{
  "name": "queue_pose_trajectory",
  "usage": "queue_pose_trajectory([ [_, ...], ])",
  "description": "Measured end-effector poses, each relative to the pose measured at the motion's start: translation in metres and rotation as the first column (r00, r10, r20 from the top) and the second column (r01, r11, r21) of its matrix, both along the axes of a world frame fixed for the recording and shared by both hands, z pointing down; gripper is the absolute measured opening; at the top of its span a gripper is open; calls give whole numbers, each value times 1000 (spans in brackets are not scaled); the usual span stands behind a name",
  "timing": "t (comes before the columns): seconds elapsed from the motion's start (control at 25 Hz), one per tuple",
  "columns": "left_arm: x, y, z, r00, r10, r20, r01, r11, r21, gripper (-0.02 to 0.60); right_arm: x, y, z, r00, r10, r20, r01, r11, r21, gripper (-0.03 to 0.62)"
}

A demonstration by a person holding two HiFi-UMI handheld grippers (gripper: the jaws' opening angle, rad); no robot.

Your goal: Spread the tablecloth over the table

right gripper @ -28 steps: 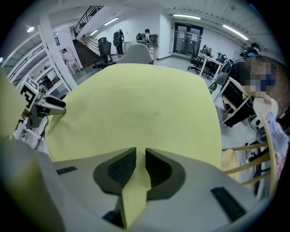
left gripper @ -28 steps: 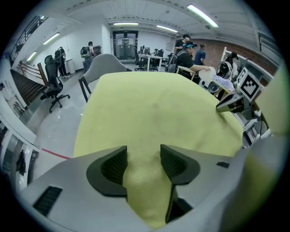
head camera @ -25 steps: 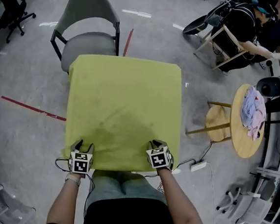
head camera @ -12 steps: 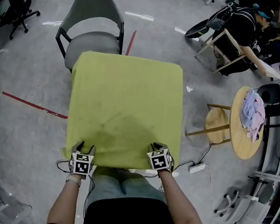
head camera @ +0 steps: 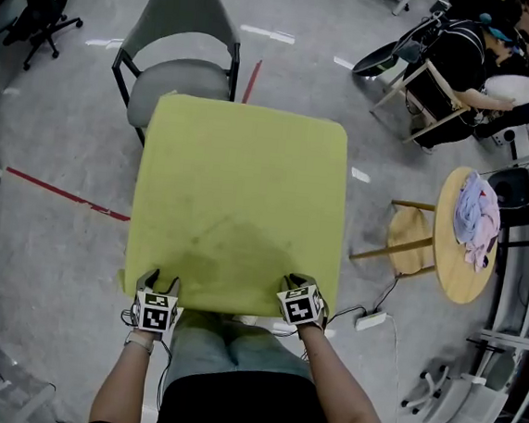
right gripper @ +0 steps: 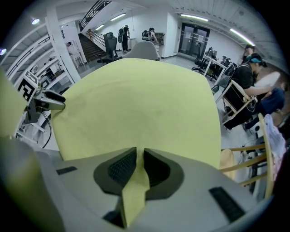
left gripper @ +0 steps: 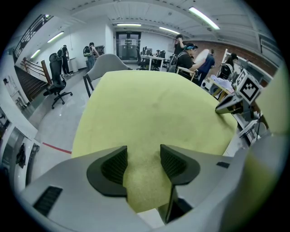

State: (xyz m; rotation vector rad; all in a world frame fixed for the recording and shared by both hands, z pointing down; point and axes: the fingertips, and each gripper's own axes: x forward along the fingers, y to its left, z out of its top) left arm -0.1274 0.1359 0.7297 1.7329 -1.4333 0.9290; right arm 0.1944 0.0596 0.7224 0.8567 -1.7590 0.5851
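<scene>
The tablecloth (head camera: 237, 203), a plain yellow-green sheet, lies flat over a square table and hides its whole top, with its near edge hanging toward the person. The right gripper (head camera: 297, 282) is at the near right corner. In the right gripper view its jaws stand narrow, nearly together, and pinch a thin flap of the cloth (right gripper: 136, 186) that hangs down between the pads. The left gripper (head camera: 159, 279) is at the near left corner. In the left gripper view its jaws stand much wider, and a broad fold of the cloth (left gripper: 145, 181) fills the gap from one pad to the other. Both grippers point steeply down, their marker cubes face the head camera, and the person's forearms reach to them from the bottom of the head view.

Beyond the far edge of the cloth a grey chair (head camera: 183, 40) stands pushed close to the table. On the bare concrete floor (head camera: 57, 140) a red tape line (head camera: 61, 196) runs to the left. To the right stand a wooden stool (head camera: 411, 234) and, just beyond it, a round wooden side table (head camera: 460, 262) with a heap of pale clothes (head camera: 479, 208) on it. A white power strip (head camera: 370, 318) lies on the floor near the right gripper. At the top right a person in dark clothes (head camera: 462, 48) bends by a wooden frame.
</scene>
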Motion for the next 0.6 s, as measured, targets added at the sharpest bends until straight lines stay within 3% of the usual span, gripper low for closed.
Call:
queue_pose_trajectory([
  [0.4, 2, 11, 3, 1000, -3, -1, 3, 1000, -28, 233, 0, 9, 2, 1000, -11, -6, 11, 1000, -5, 59],
  [0.6, 1, 7, 2, 1000, 17, -17, -19, 995, -100, 233, -3, 2, 0, 1000, 2, -6, -2, 1000, -13, 60],
])
